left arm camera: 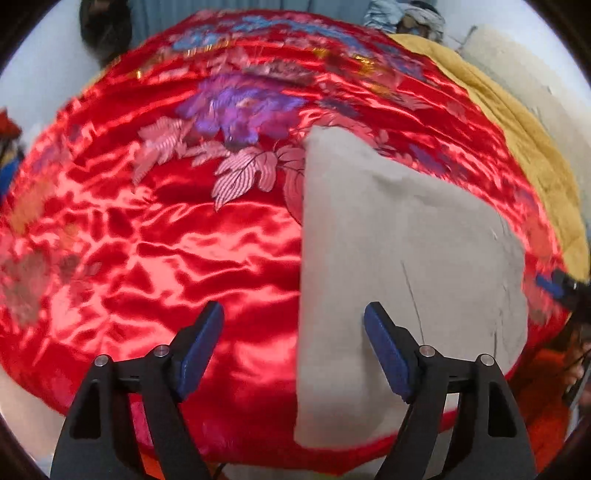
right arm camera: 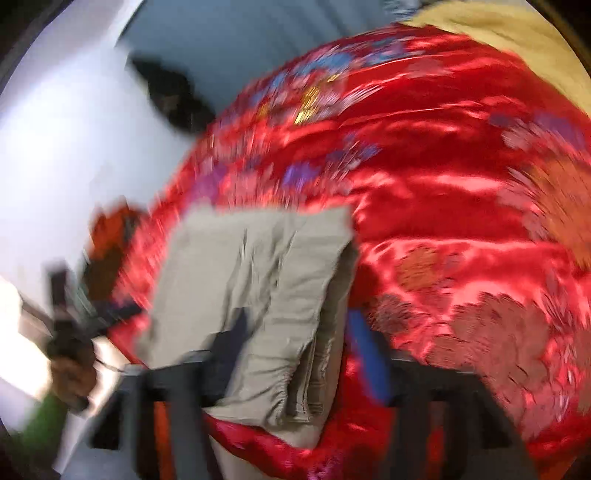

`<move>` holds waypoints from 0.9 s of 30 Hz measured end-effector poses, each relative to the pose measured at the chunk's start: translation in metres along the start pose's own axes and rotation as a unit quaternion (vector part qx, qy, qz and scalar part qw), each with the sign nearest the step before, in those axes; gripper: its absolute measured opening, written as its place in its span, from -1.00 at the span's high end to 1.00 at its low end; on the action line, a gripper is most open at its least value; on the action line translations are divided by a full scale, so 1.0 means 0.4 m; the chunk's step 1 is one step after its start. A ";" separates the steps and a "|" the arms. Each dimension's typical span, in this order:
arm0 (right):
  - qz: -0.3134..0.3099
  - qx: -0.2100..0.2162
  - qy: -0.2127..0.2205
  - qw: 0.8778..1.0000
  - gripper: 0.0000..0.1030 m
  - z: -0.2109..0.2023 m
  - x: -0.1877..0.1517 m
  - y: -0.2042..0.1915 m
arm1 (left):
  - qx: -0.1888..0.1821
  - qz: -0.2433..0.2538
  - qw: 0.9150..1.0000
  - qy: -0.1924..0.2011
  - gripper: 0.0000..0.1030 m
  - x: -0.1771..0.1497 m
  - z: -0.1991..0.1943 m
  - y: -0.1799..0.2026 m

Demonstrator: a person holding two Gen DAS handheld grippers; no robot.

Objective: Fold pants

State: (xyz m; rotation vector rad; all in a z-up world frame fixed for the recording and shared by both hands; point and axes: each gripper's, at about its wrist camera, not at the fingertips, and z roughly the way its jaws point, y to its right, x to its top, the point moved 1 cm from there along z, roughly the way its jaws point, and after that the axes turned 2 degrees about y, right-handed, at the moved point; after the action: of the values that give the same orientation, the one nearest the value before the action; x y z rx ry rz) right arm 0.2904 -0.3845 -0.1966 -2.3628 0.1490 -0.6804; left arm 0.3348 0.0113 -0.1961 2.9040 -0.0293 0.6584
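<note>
The grey pants (left arm camera: 399, 266) lie folded into a flat rectangle on the red satin bedspread (left arm camera: 166, 240). My left gripper (left arm camera: 293, 325) is open and empty above the pants' left edge, one finger over the red cloth and one over the pants. In the blurred right wrist view the folded pants (right arm camera: 255, 280) show their stacked layers and elastic waistband at the near edge. My right gripper (right arm camera: 295, 343) is open, with its jaws standing on either side of that near edge and not closed on it.
The bedspread (right arm camera: 461, 192) has embroidered purple and pink flowers (left arm camera: 236, 107). A mustard blanket (left arm camera: 524, 140) lies along its right side. Bundled clothes (left arm camera: 406, 18) sit at the far end. The other hand-held gripper (right arm camera: 70, 325) shows at the left of the right wrist view.
</note>
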 end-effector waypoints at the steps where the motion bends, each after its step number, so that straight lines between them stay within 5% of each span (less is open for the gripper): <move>1: 0.023 0.016 -0.011 1.000 -0.32 0.003 0.005 0.012 | -0.015 -0.006 1.000 -0.010 -0.56 0.010 0.022 -0.007; 3: 0.075 0.062 -0.052 0.994 -0.31 0.040 0.008 0.051 | -0.034 -0.014 0.999 -0.026 -0.56 0.022 0.054 -0.010; 7: 0.060 0.031 -0.104 0.992 -0.31 0.118 -0.005 0.053 | -0.063 -0.016 0.997 -0.051 -0.57 0.030 0.098 0.005; 12: 0.045 0.053 -0.148 0.987 -0.32 0.189 -0.016 0.025 | -0.085 -0.014 0.994 -0.071 -0.57 0.031 0.133 0.039; 15: 0.020 0.030 -0.170 0.985 -0.31 0.222 -0.023 0.009 | -0.111 -0.036 0.990 -0.084 -0.13 0.028 0.140 0.039; 17: 0.031 0.032 -0.169 0.985 0.02 0.217 -0.020 0.010 | -0.106 -0.037 0.990 -0.082 0.41 0.030 0.119 0.046; 19: 0.008 0.031 -0.159 0.987 0.29 0.201 -0.015 -0.021 | -0.104 -0.020 0.992 -0.067 0.66 0.039 0.066 0.074; 27: -0.117 0.020 -0.061 0.991 0.44 0.068 0.135 -0.264 | -0.110 -0.012 0.993 0.047 0.68 0.206 -0.151 0.065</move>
State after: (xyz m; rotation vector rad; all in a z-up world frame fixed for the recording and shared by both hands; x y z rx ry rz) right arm 0.3432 -0.3023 -0.1239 -2.3979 -0.1969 -0.6378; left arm 0.3820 -0.0031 -0.1029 2.6562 -0.0505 0.7364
